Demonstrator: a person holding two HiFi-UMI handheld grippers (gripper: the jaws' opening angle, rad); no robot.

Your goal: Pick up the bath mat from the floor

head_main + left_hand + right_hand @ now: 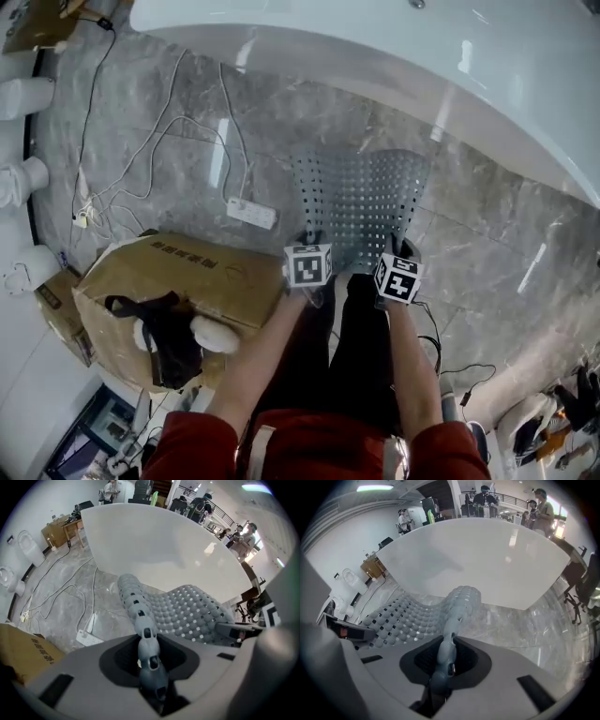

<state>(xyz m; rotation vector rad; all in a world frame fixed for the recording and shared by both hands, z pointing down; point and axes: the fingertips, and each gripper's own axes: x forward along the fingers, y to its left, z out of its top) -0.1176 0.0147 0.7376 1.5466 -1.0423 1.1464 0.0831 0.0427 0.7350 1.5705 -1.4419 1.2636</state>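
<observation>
The grey bath mat (361, 199), rubbery and full of holes, hangs off the marble floor in front of the tub, lifted by its two near corners and sagging between them. My left gripper (309, 246) is shut on the mat's near left corner. In the left gripper view the mat's edge (140, 613) runs straight into the closed jaws of the left gripper (150, 644). My right gripper (401, 251) is shut on the near right corner. In the right gripper view the mat's edge (457, 611) folds down into the right gripper (445, 658).
A white bathtub (422, 56) curves across the far side. A cardboard box (178, 277) stands at the left, with a white power strip (251, 214) and loose cables (141, 159) on the floor beyond it. White toilets (23, 178) line the left edge. People stand in the background.
</observation>
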